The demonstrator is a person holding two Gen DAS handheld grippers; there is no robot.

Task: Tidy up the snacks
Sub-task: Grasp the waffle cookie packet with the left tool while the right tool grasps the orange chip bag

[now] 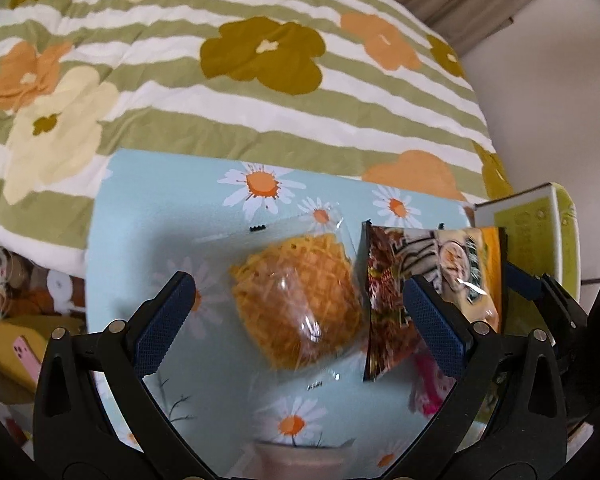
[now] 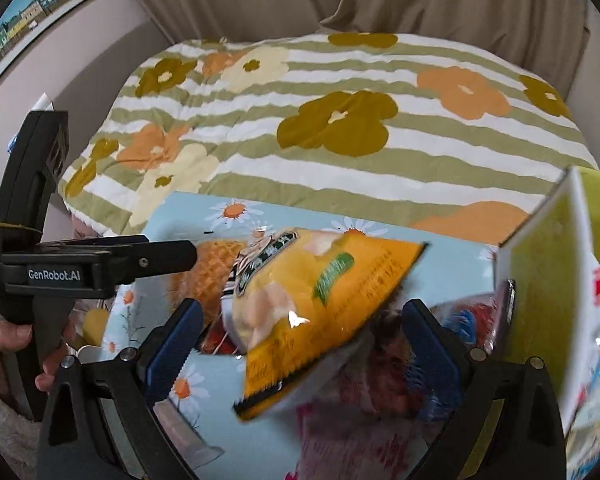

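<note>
A clear-wrapped orange waffle snack (image 1: 296,300) lies on the light-blue daisy tablecloth (image 1: 160,208). My left gripper (image 1: 300,312) is open around it, fingers well apart on both sides. A yellow snack bag (image 2: 324,300) is tilted between the fingers of my right gripper (image 2: 304,340), which is open and does not clamp it. The same bag (image 1: 432,264) stands on edge right of the waffle snack, with one blue right fingertip (image 1: 518,280) behind it. Under the bag lie a pink pack (image 2: 340,420) and a red-and-blue pack (image 2: 472,320).
A yellow-green box (image 2: 548,264) with a white rim stands open at the table's right end. Beyond the table is a bed with a striped floral quilt (image 2: 340,128). A hand (image 2: 8,340) holds the left gripper. A pink phone (image 1: 24,356) lies low on the left.
</note>
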